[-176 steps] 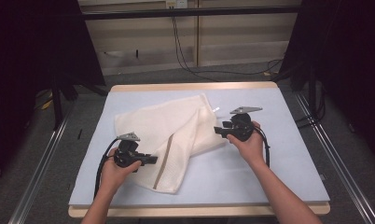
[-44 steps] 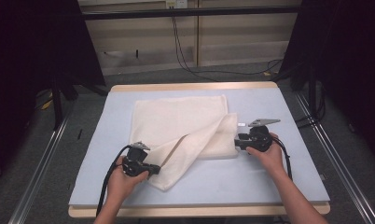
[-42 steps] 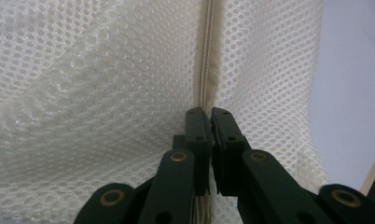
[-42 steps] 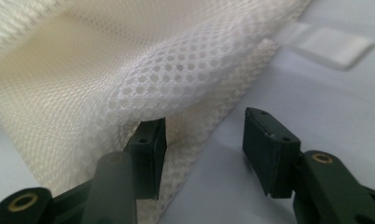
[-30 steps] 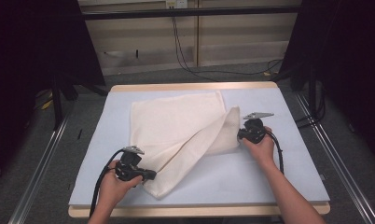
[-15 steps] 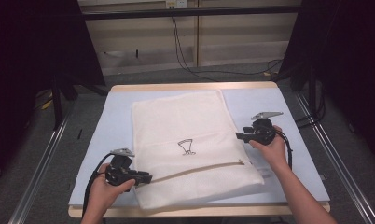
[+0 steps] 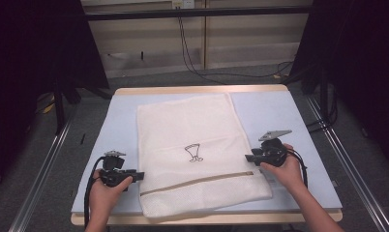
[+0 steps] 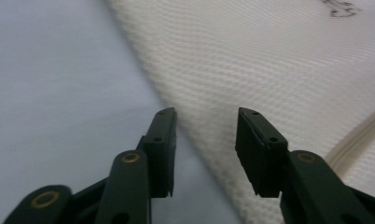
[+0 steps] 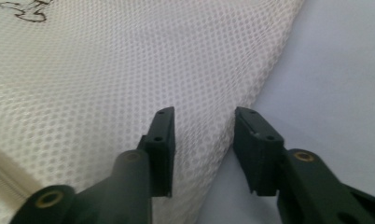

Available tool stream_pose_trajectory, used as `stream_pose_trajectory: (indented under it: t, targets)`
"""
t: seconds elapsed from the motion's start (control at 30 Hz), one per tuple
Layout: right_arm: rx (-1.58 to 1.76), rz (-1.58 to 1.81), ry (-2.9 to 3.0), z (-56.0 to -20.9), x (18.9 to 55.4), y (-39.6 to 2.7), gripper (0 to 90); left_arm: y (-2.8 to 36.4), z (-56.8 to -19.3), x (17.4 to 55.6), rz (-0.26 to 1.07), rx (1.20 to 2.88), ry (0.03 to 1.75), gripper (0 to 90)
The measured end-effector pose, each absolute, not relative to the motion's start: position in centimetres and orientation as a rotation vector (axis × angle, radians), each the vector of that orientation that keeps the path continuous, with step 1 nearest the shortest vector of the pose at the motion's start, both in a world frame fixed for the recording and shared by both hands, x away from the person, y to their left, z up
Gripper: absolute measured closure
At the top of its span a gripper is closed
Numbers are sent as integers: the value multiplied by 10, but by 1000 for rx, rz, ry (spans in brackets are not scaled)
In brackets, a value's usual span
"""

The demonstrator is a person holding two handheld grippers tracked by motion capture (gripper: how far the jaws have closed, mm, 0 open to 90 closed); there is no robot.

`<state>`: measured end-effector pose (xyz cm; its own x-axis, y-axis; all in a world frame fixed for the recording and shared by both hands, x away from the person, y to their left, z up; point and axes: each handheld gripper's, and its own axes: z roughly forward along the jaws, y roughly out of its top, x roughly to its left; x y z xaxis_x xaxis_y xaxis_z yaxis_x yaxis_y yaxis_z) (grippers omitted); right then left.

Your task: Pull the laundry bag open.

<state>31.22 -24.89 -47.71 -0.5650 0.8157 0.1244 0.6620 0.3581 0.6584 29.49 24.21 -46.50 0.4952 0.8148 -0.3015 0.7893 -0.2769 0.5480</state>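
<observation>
A cream mesh bag (image 7: 197, 150) lies spread flat on the pale blue table top (image 7: 279, 111), with a small dark emblem (image 7: 194, 152) at its middle and a zip line (image 7: 197, 181) near the front. My left gripper (image 7: 138, 175) rests at the bag's left edge. Its jaws have just been opening, and in the left gripper view (image 8: 204, 126) the bag's edge (image 8: 209, 154) runs loose beneath the gap. My right gripper (image 7: 248, 157) is at the bag's right edge. Its jaws have just been closing but stand apart (image 9: 202, 123), with the mesh (image 9: 106, 70) loose under them.
The table's wooden rim (image 7: 202, 90) runs along the back. Metal rails (image 7: 42, 179) flank the table on the floor on both sides. Cables (image 7: 197, 67) trail over the floor behind. Bare blue surface lies left and right of the bag.
One second ago both grippers held the folded bag. It has since been pulled open and laid flat, and both grippers have let go of it.
</observation>
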Motion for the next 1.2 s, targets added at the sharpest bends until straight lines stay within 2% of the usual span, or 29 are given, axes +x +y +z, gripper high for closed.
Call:
stream_pose_trajectory:
  t: [0.1,0.13,0.2,0.3,0.43,0.53,0.63,0.93,1.1,1.2]
  targets:
    - [1357,1025,2405,-477,311,-250,783,235,-465,295,78,2108,1306,652]
    - [1357,1058,2394,-479,311,-251,802,235,-465,295,71,2120,1293,731]
    - [1365,1057,2387,-479,310,-252,825,230,-468,295,54,2120,1270,830]
    - [1349,1061,2374,-477,308,-251,841,231,-466,301,16,2122,1292,872]
    - [1349,1071,2366,-475,304,-252,847,235,-462,316,104,2105,1318,883]
    - [1330,1055,2364,-474,299,-250,846,236,-464,326,117,2087,1322,883]
    - [1328,1041,2361,-475,296,-249,843,236,-466,330,73,2087,1339,882]
    - [1325,1051,2351,-476,298,-241,842,246,-466,335,138,2060,1375,881]
    - [1342,1099,2355,-478,295,-241,832,252,-466,336,122,2043,1363,878]
    - [1337,1083,2356,-477,292,-240,820,253,-462,334,130,2017,1355,829]
